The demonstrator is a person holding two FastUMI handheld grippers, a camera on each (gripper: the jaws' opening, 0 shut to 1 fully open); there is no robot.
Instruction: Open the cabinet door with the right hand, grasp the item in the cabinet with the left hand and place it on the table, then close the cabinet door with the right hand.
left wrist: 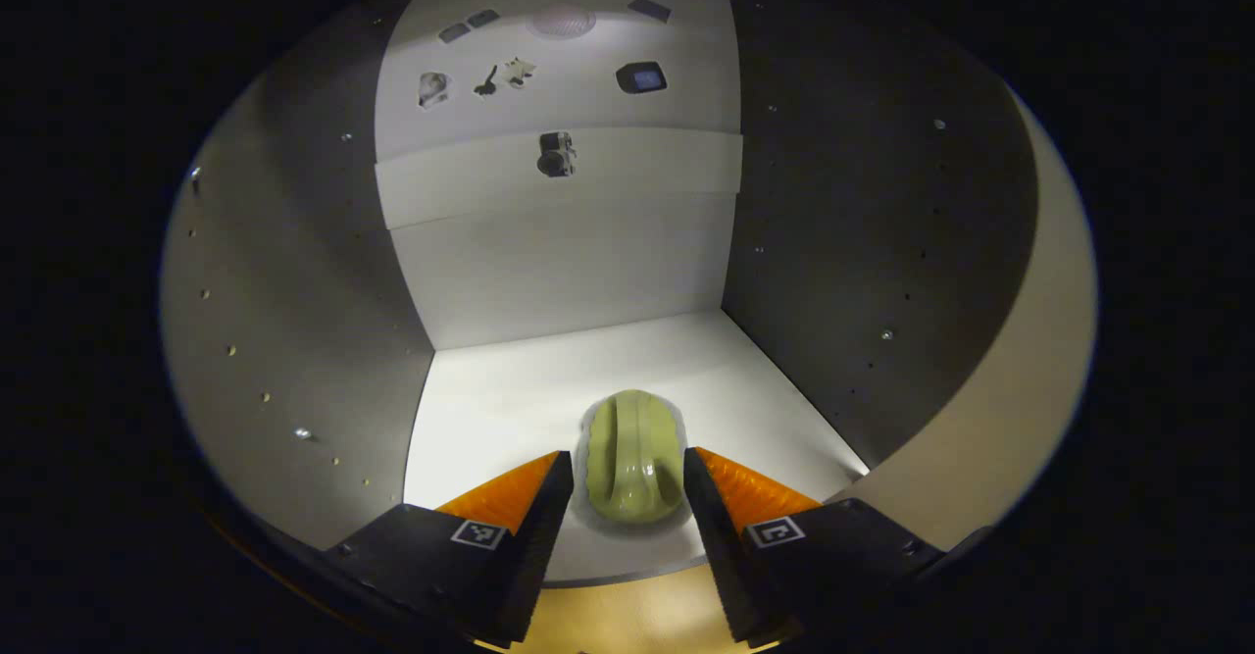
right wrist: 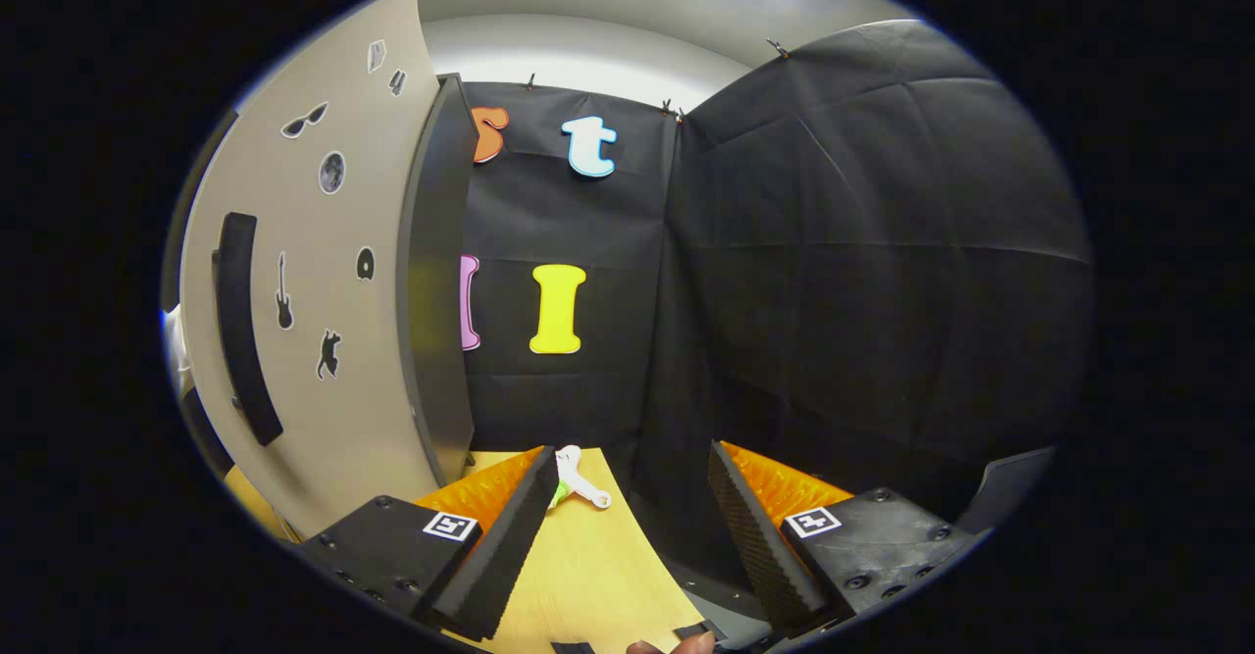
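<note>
Door (right wrist: 324, 340) hangs wide open, so it's grab time. Left gripper (left wrist: 627, 482) straddles the green toy (left wrist: 635, 468) on the cabinet floor (left wrist: 490, 409), jaws spread, not squeezing. I'd close gently, centred. Right gripper (right wrist: 627, 507) idles, jaws spread.

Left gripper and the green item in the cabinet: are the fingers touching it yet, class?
Cannot tell. In the left gripper view the left gripper brackets the green item on the cabinet floor; each finger's edge meets its outline, with no plain gap or press.

The cabinet (left wrist: 549, 272) interior is viewed closely from the left gripper view; its open door (right wrist: 324, 340) is seen from outside.
</note>
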